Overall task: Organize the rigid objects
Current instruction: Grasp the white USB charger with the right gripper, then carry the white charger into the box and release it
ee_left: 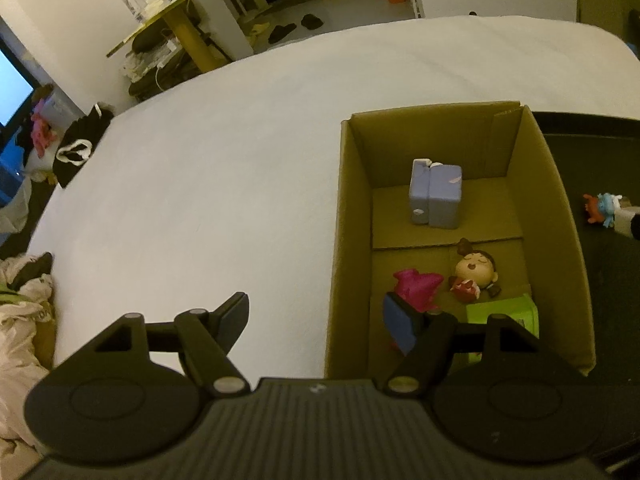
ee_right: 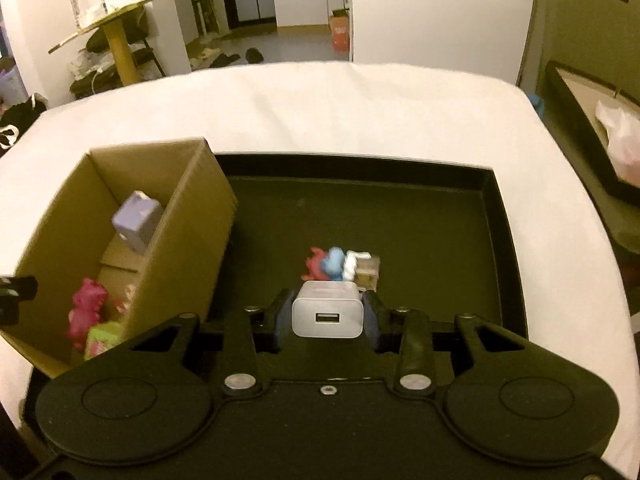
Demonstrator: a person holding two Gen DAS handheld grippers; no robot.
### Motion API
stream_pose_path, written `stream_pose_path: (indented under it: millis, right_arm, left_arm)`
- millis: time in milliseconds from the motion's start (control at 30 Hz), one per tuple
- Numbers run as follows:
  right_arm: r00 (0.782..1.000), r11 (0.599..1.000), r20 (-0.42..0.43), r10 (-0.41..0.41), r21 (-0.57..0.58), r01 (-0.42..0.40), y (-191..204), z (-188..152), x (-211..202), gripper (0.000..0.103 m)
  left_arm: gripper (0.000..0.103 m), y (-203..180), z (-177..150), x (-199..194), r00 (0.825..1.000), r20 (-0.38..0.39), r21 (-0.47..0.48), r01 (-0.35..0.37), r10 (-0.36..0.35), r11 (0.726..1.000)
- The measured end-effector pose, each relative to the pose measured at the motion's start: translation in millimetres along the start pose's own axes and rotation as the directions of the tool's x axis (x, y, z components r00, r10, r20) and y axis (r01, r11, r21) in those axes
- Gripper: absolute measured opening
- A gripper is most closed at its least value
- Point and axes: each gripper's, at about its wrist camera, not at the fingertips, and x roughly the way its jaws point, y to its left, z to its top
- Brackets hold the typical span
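While my right gripper (ee_right: 328,314) is clamped on the white USB charger (ee_right: 328,314), its pads press both sides of the block, whose port faces the camera. I note the charger sits above the near part of the black tray (ee_right: 500,216), just in front of a small cluster of toys (ee_right: 340,266) on the tray floor. Apart from that cluster, the tray floor is bare out to its raised rim, which leaves open room on the far and right sides. To the left, the cardboard box (ee_right: 192,232) stands with its wall against the tray's left edge, open at the top. Inside it I see a lavender block (ee_left: 436,196) at the far end, a doll figure (ee_left: 476,272), a pink toy (ee_left: 416,288) and a green packet (ee_left: 508,312) at the near end; the middle floor is free. My left gripper (ee_left: 320,320) holds nothing, its jaws set wide apart, straddling the box's left wall and pitched downward. White bedding (ee_left: 200,200) surrounds both containers.
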Motion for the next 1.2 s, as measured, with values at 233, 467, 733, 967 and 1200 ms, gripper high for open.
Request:
stream_pose_path:
  millis: [233, 467, 733, 967, 1200]
  right_arm:
    - [0.997, 1.0, 0.073, 0.004, -0.017, -0.003, 14.6, 28.7, -24.1, 0.036]
    - [0.993, 0.999, 0.12, 0.011, -0.052, -0.005, 30.2, 42.8, -35.1, 0.036]
    - [0.991, 0.99, 0.125, 0.039, -0.141, -0.021, 64.4, 51.3, -39.8, 0.036]
    - [0.991, 0.979, 0.118, 0.059, -0.199, -0.034, 92.1, 56.7, -38.4, 0.036]
    - [0.993, 0.962, 0.09, 0.074, -0.27, -0.047, 117.7, 57.1, -29.9, 0.036]
  left_arm:
    - [0.072, 6.0, -1.8, 3.3, 0.999, 0.003, -0.014, 0.054, -0.054, 0.998]
    - [0.069, 14.4, -0.9, 6.6, 0.993, 0.011, -0.025, 0.121, -0.12, 0.992]
    - [0.036, 28.2, -7.4, 17.1, 0.979, -0.03, -0.087, 0.199, -0.202, 0.976]
    - [0.017, 37.0, -10.0, 22.9, 0.968, -0.038, -0.115, 0.242, -0.248, 0.964]
    - [0.008, 41.8, -11.6, 26.6, 0.954, -0.035, -0.13, 0.292, -0.299, 0.948]
